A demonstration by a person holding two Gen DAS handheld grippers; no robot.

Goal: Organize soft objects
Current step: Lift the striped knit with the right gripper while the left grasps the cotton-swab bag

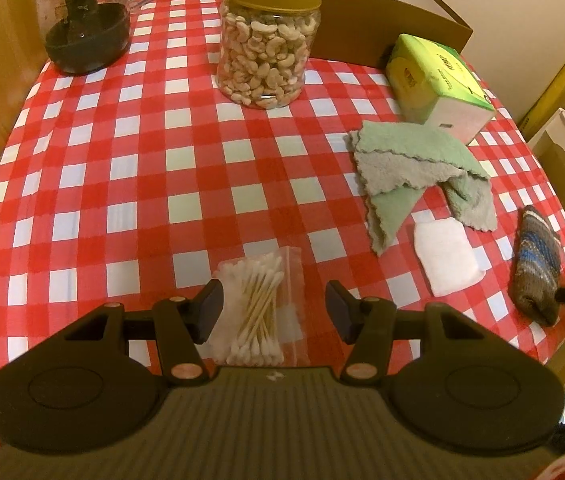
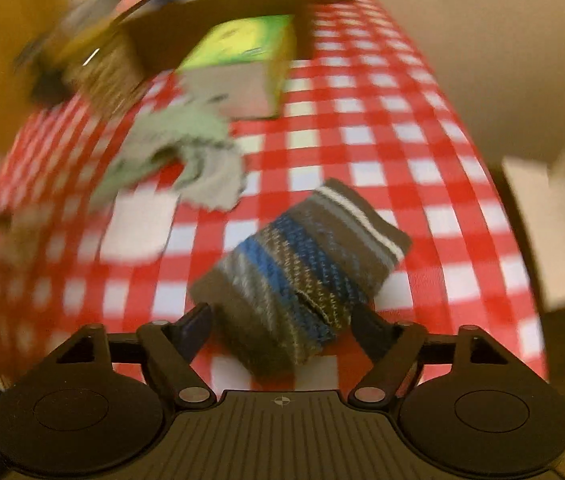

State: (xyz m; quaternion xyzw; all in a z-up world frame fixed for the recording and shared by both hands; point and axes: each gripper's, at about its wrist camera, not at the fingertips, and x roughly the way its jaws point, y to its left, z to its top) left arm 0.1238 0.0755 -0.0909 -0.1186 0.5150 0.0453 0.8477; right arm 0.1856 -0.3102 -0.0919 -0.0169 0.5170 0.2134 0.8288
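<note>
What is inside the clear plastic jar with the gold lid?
The clear plastic jar with the gold lid is packed nearly to the top with pale cashew nuts, visible through its wall. Anything buried in the middle of the nuts is hidden.

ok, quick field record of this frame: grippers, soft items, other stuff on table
left hand-held gripper: open, over bag of cotton swabs
right hand-held gripper: open, straddling striped sock
cloth: green and grey, crumpled, beside tissue pack
white pad: between cloth and sock
jar of cashews: upright, lid on
right view: blurred
</note>
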